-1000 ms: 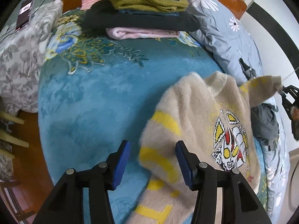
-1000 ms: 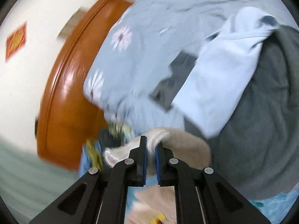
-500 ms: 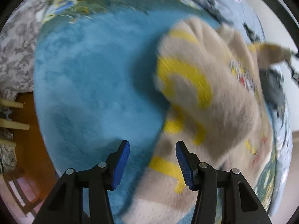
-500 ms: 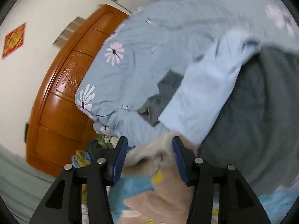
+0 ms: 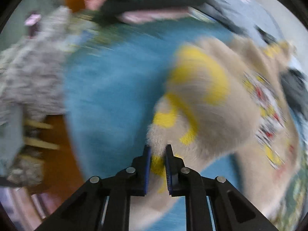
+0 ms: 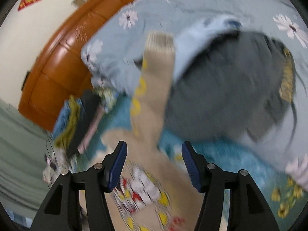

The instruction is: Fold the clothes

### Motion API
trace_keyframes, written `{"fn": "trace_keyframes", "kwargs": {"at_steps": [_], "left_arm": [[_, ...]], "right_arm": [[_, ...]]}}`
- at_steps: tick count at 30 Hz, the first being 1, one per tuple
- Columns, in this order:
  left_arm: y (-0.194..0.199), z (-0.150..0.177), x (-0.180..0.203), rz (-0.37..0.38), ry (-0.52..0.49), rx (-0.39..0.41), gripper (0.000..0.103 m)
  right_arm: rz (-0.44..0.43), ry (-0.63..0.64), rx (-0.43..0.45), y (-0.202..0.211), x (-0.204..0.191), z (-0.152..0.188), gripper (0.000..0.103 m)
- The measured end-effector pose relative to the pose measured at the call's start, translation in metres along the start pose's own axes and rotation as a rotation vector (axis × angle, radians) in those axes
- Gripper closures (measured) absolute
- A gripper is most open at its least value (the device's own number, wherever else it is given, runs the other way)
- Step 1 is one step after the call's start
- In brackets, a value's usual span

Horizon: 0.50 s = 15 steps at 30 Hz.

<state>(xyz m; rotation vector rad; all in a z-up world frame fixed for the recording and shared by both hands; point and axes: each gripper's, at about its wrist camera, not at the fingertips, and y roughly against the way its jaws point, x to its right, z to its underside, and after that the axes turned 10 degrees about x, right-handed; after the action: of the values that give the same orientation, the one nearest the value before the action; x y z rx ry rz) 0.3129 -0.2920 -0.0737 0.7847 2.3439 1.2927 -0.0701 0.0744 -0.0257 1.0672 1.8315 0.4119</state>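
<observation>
Sweater (image 5: 221,105) — beige, fuzzy, yellow stripes on the sleeves, a red-and-white cartoon figure on the chest. Lies spread, front up, on the blue bedspread (image 5: 107,96) toward the bed's right side; not yet folded.

Left gripper (image 5: 157,155) — jaws closed on the left sleeve (image 5: 173,127), pinching its fuzzy end; the sleeve is bunched up against the body.

Right gripper (image 6: 154,161) — jaws wide apart, holding nothing, poised over the chest print. The right sleeve (image 6: 152,88) lies stretched away from it toward the quilt, cuff resting on the pale flowered quilt (image 6: 192,15).

Folded stack (image 5: 150,3) — olive, dark and pink pieces piled at the head edge of the bed by the wooden headboard (image 6: 63,57); judged finished.

Unfolded heap (image 6: 221,88) — a grey garment and a light blue one crumpled on the quilt, beside the sweater; judged pending.

Progress: several items done; this sweater at its first sleeve fold, with the second sleeve, the body fold and the heap remaining. Both views blurred.
</observation>
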Motion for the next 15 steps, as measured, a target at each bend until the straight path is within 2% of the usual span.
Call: {"fn": "trace_keyframes", "kwargs": {"at_steps": [1, 3, 7, 11, 13, 15], "left_arm": [[0.000, -0.004, -0.011, -0.056, 0.013, 0.004, 0.088], [-0.003, -0.011, -0.038, -0.113, 0.073, -0.017, 0.088], [-0.002, -0.018, -0.056, -0.114, 0.176, -0.036, 0.083], [0.006, -0.025, -0.048, -0.126, 0.159, -0.023, 0.076], [0.018, -0.032, -0.038, -0.127, 0.122, 0.011, 0.060], [0.026, -0.035, -0.027, -0.116, 0.098, 0.044, 0.050]], "right_arm": [[0.007, 0.004, -0.020, -0.001, 0.004, 0.009, 0.043], [0.020, 0.010, -0.073, -0.004, 0.012, 0.028, 0.043], [0.054, 0.046, -0.158, -0.009, 0.026, 0.063, 0.043], [0.082, 0.101, -0.207, -0.006, 0.037, 0.082, 0.043], [0.099, 0.120, -0.221, -0.002, 0.044, 0.088, 0.043], [0.117, 0.112, -0.226, 0.003, 0.054, 0.090, 0.043]]}}
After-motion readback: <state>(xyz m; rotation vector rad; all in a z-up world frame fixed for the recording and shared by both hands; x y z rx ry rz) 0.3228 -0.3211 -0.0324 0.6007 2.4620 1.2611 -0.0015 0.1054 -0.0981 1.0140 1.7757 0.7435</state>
